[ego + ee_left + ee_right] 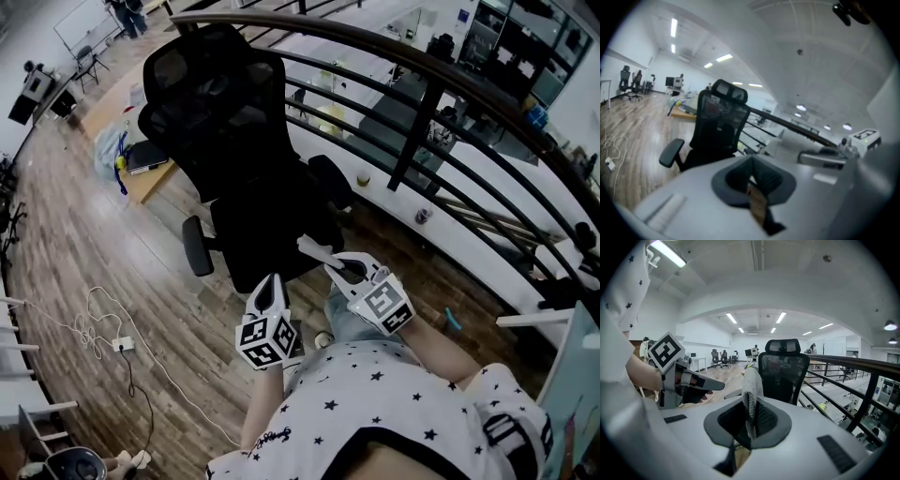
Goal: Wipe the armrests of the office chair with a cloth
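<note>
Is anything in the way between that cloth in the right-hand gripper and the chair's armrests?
Nothing visible. The right gripper holds the cloth in open air before the office chair. Both the floor-side armrest and the railing-side armrest stand uncovered.

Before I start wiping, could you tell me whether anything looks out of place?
A loose white cable lies in tangled loops on the wood floor left of the office chair, a possible trip hazard. The chair itself stands upright and looks undamaged.
</note>
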`<state>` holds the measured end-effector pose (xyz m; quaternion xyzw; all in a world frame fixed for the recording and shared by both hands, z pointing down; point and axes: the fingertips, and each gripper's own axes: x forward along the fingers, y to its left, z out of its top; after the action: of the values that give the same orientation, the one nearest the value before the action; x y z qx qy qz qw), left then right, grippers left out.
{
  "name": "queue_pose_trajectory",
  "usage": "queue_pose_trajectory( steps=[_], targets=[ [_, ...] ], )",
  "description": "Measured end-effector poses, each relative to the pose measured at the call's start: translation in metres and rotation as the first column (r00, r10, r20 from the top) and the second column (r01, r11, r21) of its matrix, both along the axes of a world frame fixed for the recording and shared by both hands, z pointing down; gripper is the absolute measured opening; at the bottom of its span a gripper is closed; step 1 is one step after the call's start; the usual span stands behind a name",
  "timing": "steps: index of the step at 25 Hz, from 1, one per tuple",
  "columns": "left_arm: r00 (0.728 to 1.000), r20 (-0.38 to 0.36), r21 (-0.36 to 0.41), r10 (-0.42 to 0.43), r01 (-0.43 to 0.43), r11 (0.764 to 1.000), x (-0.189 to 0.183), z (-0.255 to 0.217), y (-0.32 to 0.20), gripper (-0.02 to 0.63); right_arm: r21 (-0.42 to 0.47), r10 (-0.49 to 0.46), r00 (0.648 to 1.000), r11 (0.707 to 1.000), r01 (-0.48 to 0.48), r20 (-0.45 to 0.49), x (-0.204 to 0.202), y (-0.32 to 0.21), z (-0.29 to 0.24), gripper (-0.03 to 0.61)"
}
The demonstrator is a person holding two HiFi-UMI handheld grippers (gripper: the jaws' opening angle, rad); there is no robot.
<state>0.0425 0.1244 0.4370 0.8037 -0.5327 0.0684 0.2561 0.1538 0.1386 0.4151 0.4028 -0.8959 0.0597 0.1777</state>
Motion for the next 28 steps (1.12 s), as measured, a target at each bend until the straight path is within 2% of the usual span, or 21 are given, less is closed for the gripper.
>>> queue_pose_trajectory(
  steps=[7, 28],
  targets=[
    [1.000, 0.006, 0.004, -0.006, 0.006, 1.000, -0.005, 0.000, 0.019, 0.008, 0.015, -0.015, 1.000, 1.000, 0.015, 0.015, -0.007, 0.019, -0.005, 0.028],
    [1.000, 0.004, 0.006, -0.016, 0.016, 1.000, -0.005, -0.001, 0.026, 0.008, 0.032, -0.035, 0.999, 0.999, 0.034, 0.032, -0.009, 0.025, -0.014, 0.028]
  ],
)
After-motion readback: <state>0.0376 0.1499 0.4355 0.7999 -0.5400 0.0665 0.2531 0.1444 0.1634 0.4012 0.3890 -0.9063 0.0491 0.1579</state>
